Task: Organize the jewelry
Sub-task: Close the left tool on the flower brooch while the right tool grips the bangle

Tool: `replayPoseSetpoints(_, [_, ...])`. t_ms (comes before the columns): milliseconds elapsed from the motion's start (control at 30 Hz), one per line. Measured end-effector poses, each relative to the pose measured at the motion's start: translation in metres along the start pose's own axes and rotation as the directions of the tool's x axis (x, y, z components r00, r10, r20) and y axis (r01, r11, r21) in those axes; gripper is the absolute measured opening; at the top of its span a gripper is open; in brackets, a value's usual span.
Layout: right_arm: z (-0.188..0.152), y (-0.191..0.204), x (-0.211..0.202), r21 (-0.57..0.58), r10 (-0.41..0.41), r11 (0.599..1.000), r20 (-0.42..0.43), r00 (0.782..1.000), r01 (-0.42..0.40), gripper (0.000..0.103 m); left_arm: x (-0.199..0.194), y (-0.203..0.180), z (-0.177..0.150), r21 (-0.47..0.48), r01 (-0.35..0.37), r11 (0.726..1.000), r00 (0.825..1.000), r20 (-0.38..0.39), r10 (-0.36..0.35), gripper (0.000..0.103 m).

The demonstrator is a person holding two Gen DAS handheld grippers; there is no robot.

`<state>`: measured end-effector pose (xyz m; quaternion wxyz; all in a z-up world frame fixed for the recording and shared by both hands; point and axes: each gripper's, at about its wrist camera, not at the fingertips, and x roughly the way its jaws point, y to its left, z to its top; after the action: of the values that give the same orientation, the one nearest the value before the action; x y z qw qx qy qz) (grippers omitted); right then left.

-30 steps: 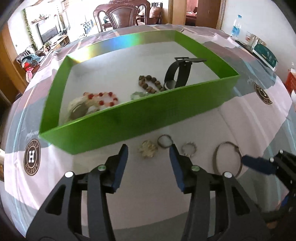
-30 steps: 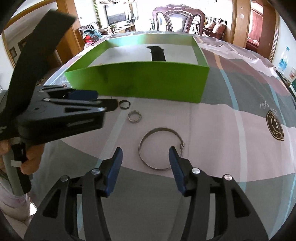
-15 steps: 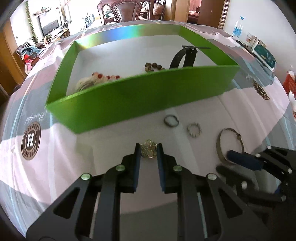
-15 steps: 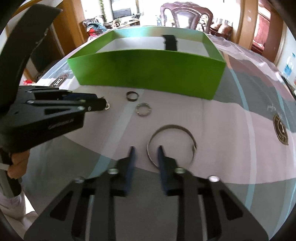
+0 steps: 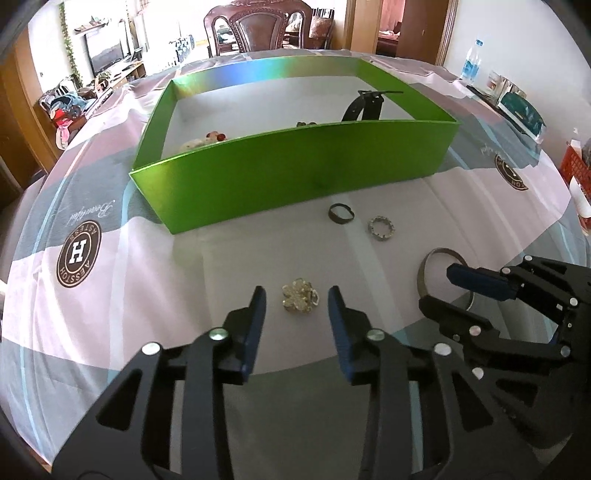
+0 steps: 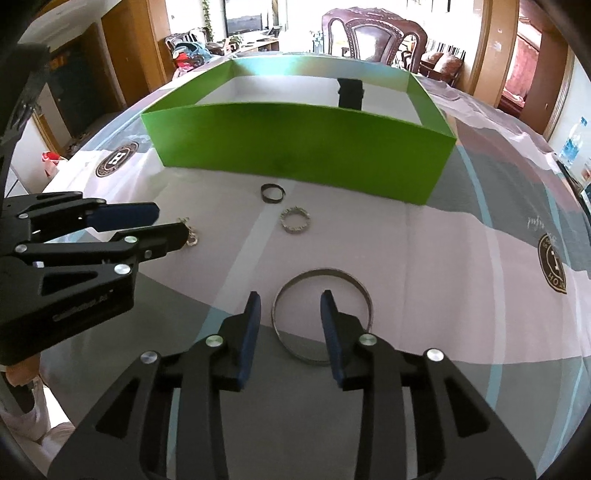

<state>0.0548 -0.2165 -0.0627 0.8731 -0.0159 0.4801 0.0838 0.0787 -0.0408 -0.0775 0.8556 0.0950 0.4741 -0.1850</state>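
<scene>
A: Left claw [image 5: 295, 295] over the bench [image 5: 147, 295]. Jaws have just been opening; they stand apart, released. The gold flower brooch [image 5: 300, 296] lies flat on the cloth between the blue pads, clear of both.

B: Right claw [image 6: 290, 306]?

A: Same story. Jaws have just been opening, nothing gripped. The near-left rim of the big silver bangle [image 6: 322, 315] lies between the tips; I cannot tell whether the right fingertip touches the band. The bangle lies flat on the bench.

B: Loose pieces?

A: Two rings on the cloth between the claws and the box: a dark ring [image 5: 341, 213] close to the green wall, a studded silver ring [image 5: 382, 228] just beside it, apart from each other.

B: The box?

A: Green box [image 5: 295, 166], open top, white floor. Inside, a black watch [image 5: 364, 105] stands up toward the far right. Red beads [image 5: 216, 136] and a brown bead string [image 5: 306, 124] peek over the front wall.

B: Beyond?

A: A wooden chair [image 5: 258, 26] at the bench's far edge.
</scene>
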Motion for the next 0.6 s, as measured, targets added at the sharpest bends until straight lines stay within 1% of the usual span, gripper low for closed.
replayPoseSetpoints(33, [-0.001, -0.001, 0.001, 0.0, -0.001, 1.0, -0.004, 1.0, 0.001, 0.033, 0.0, -0.001, 0.0, 0.002, 0.001, 1.0, 1.0, 0.0, -0.001, 0.04])
replayPoseSetpoints(167, [-0.002, 0.002, 0.005, -0.008, -0.009, 1.0, -0.011, 1.0, 0.009, 0.033, 0.007, -0.004, -0.001, -0.002, -0.012, 1.0, 1.0, -0.011, 0.012, 0.04])
replayPoseSetpoints(300, [-0.002, 0.006, 0.005, -0.018, -0.01, 1.0, -0.007, 1.0, 0.01, 0.033, 0.013, -0.003, -0.002, -0.018, -0.023, 1.0, 0.999, -0.023, 0.022, 0.03])
replayPoseSetpoints(333, [-0.002, 0.007, 0.006, -0.019, -0.009, 1.0, -0.006, 1.0, 0.009, 0.03, 0.014, -0.003, -0.002, -0.019, -0.022, 1.0, 0.999, -0.026, 0.022, 0.026])
replayPoseSetpoints(367, [-0.001, 0.007, 0.006, -0.021, -0.004, 1.0, -0.005, 1.0, 0.004, 0.023, 0.014, -0.003, -0.002, -0.02, -0.023, 1.0, 0.999, -0.028, 0.022, 0.024])
replayPoseSetpoints(400, [-0.002, 0.007, 0.005, -0.023, 0.0, 1.0, -0.005, 1.0, 0.0, 0.019, 0.015, -0.003, -0.003, -0.021, -0.021, 1.0, 0.999, -0.03, 0.02, 0.021])
replayPoseSetpoints(433, [-0.002, 0.007, 0.005, -0.024, 0.004, 1.0, -0.005, 1.0, -0.004, 0.012, 0.015, -0.003, -0.003, -0.021, -0.021, 1.0, 0.999, -0.031, 0.02, 0.02])
replayPoseSetpoints(467, [-0.002, 0.008, 0.006, -0.024, 0.009, 1.0, -0.006, 1.0, -0.009, 0.008, 0.015, -0.004, -0.004, -0.019, -0.024, 1.0, 0.999, -0.029, 0.024, 0.02])
replayPoseSetpoints(533, [-0.001, 0.008, 0.006, -0.023, 0.021, 0.999, -0.008, 1.0, -0.022, 0.004, 0.015, -0.004, -0.004, -0.017, -0.027, 0.999, 0.999, -0.027, 0.026, 0.02])
replayPoseSetpoints(600, [-0.001, 0.008, 0.005, -0.021, 0.022, 1.0, -0.005, 1.0, -0.022, 0.004, 0.013, -0.004, -0.004, -0.019, -0.03, 0.999, 0.999, -0.024, 0.03, 0.019])
